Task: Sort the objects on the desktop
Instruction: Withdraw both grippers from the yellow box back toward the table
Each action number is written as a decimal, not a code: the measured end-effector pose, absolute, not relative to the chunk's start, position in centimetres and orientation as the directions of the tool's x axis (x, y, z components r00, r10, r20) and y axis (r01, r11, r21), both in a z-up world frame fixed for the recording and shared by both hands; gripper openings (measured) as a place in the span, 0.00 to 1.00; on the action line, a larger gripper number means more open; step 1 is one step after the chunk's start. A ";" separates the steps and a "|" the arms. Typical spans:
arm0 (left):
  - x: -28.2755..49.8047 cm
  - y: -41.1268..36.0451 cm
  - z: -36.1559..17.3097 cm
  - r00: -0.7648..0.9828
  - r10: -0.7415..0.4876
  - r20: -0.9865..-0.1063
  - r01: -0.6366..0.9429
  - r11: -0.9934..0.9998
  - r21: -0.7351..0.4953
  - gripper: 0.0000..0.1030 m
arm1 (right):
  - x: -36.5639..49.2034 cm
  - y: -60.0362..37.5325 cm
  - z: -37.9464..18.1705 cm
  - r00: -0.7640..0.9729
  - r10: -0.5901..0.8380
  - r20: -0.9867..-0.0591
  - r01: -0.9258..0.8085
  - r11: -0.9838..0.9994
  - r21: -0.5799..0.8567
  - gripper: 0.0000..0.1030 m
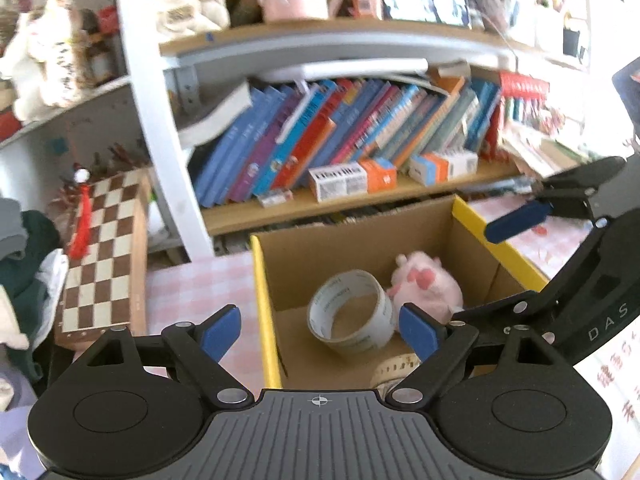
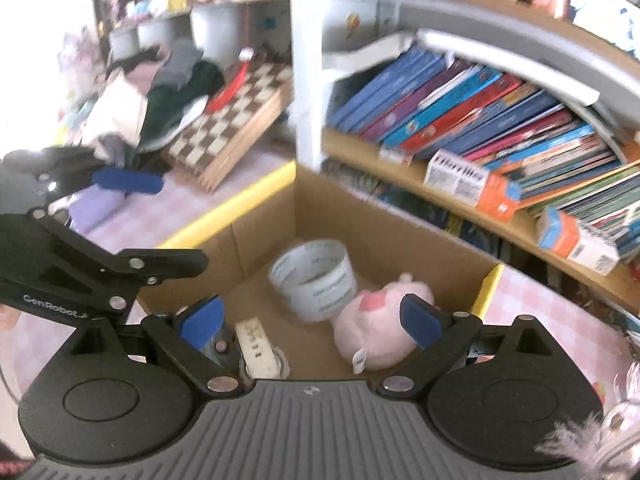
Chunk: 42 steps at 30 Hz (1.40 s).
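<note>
I have both grippers hanging over the open cardboard box (image 1: 360, 240), the one with yellow tape along its rim. My left gripper (image 1: 320, 334) is spread wide with nothing between its blue pads, and my right gripper (image 2: 310, 322) is spread just as wide, also empty.

Inside the box, the roll of tape (image 1: 352, 316) stands tilted on its edge on the cardboard floor, and the pink plush toy (image 1: 426, 284) lies just beside it, touching or nearly so; the blur keeps me from telling which.

The left wrist view gives me only a sliver of a cream object at the near edge of the box, partly hidden by my own finger. The right wrist view shows it better: a white power strip (image 2: 256, 346) lying against the near wall, by the left pad. That view also shows the plush toy's white label tag at its lower end, which the left view misses.

Each camera catches the other tool: the right one comes in from the right edge of the left view, above the box's yellow rim, and the left one from the left edge of the right view.

Behind the box are a shelf of leaning books (image 1: 340, 132) and a chessboard (image 1: 100, 256) on the pink checked tablecloth (image 1: 200, 292)
</note>
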<state>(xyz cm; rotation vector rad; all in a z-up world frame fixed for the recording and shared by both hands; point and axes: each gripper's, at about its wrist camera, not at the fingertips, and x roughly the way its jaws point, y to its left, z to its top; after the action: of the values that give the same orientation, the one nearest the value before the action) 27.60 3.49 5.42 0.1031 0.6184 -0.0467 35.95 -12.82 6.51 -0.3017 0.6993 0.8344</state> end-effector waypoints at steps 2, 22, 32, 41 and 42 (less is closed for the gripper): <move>26.7 3.7 5.9 0.833 -0.005 -0.554 0.056 0.996 0.074 0.86 | 35.1 -13.3 7.0 0.513 0.578 -0.635 -0.737 0.675 0.019 0.93; 17.0 4.8 6.6 0.902 0.023 -0.431 -0.030 0.999 -0.010 0.91 | 24.1 -17.9 7.2 0.837 0.388 -0.386 -0.432 0.901 -0.029 0.95; 12.9 4.8 4.1 0.886 0.024 -0.464 -0.042 0.999 -0.028 0.93 | 19.3 -18.2 3.9 0.826 0.315 -0.467 -0.370 0.929 -0.027 0.96; 10.4 4.3 1.8 0.852 0.006 -0.524 -0.016 1.000 -0.014 0.93 | 15.1 -18.2 1.0 0.806 0.252 -0.536 -0.319 0.947 -0.034 0.96; 10.2 4.3 1.7 0.850 0.005 -0.527 -0.015 1.000 -0.014 0.93 | 14.8 -18.1 0.8 0.803 0.247 -0.542 -0.319 0.947 -0.042 0.96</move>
<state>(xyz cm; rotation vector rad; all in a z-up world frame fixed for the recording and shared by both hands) 10.15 4.25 1.66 -0.0182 0.5549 0.0107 14.76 -18.12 0.75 -0.1332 0.5611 0.3044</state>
